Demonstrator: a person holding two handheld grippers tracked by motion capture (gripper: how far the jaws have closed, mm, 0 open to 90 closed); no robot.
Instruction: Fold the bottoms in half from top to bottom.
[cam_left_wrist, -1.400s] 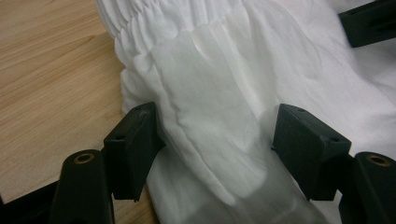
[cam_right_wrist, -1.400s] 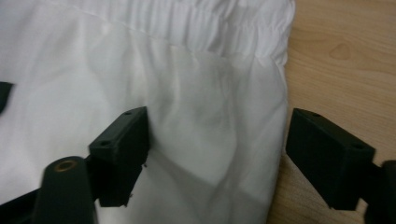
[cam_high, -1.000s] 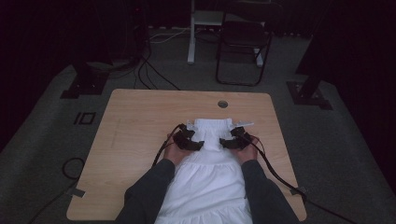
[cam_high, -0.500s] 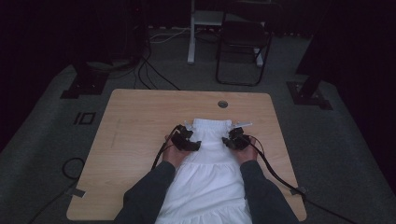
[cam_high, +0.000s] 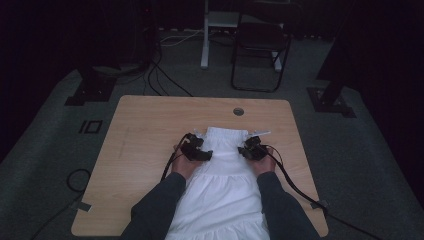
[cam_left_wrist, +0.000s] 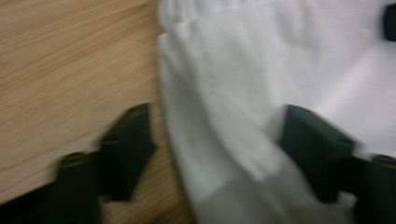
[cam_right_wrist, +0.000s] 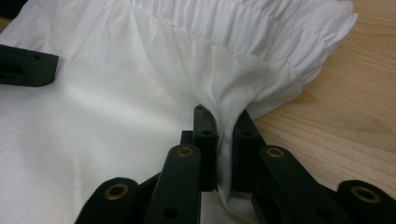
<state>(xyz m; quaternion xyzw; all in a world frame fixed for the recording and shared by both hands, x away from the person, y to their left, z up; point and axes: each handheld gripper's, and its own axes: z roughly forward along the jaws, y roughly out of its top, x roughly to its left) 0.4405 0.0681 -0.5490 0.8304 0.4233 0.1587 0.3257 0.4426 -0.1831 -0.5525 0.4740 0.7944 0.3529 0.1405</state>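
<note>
A white garment with a gathered elastic top lies on the wooden table, its lower part hanging over the near edge. My left gripper rests at its left side. In the left gripper view its jaws stand apart and have just been closing, with the garment's edge loose between them. My right gripper is at the right side. Its jaws have just been closing and now pinch a raised fold of the white cloth just below the gathered band.
A round cable hole sits near the table's far edge. A black cable trails from the right gripper over the table's right side. A dark chair, stand bases and floor cables lie beyond the table.
Both hands have kept their places at the sides of the garment's top. The cloth by the right gripper is now drawn up into a small fold.
</note>
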